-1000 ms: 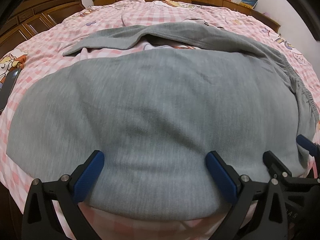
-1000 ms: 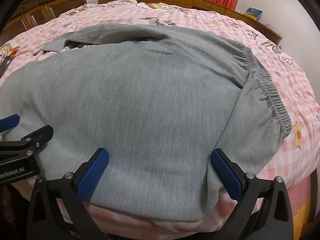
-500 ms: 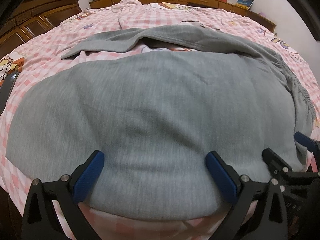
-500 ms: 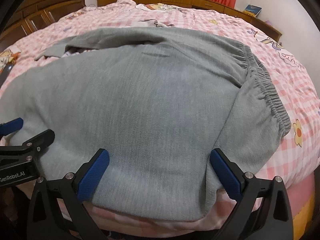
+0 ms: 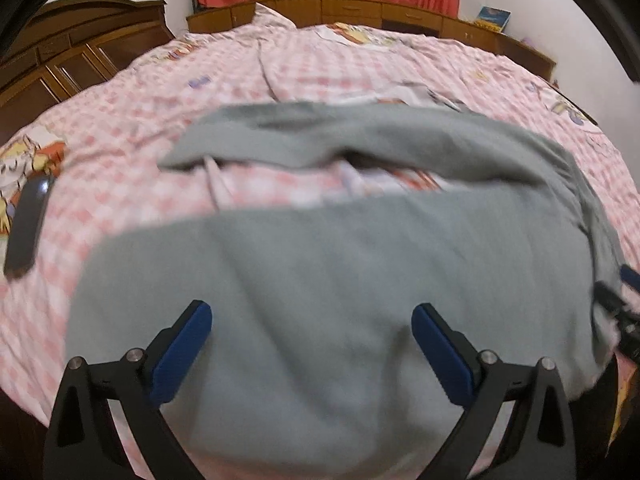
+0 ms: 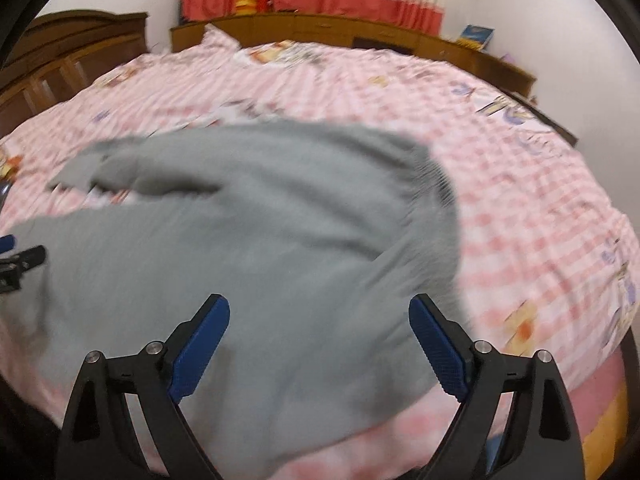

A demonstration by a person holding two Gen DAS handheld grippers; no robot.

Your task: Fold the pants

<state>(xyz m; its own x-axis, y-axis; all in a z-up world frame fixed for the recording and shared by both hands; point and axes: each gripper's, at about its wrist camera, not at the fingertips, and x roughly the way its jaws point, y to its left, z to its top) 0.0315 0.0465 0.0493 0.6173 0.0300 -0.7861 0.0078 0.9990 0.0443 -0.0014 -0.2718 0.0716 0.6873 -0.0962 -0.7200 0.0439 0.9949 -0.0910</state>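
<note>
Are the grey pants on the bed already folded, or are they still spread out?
Still spread out. The grey pants lie open across the pink checked bedsheet: the two legs lie apart with sheet showing between them, and nothing is doubled over.

The pants [image 5: 340, 272] lie on the bed [image 5: 320, 64], one leg behind the other, waistband [image 6: 434, 176] to the right. A remote [image 5: 26, 228] lies left of them. Cabinets [image 5: 360, 10] stand behind the bed.

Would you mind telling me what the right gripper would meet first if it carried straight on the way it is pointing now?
Most likely the grey pants: the right gripper stands open, angled down over them, with nothing else visibly between. Depth is uncertain in this blurred view.
</note>
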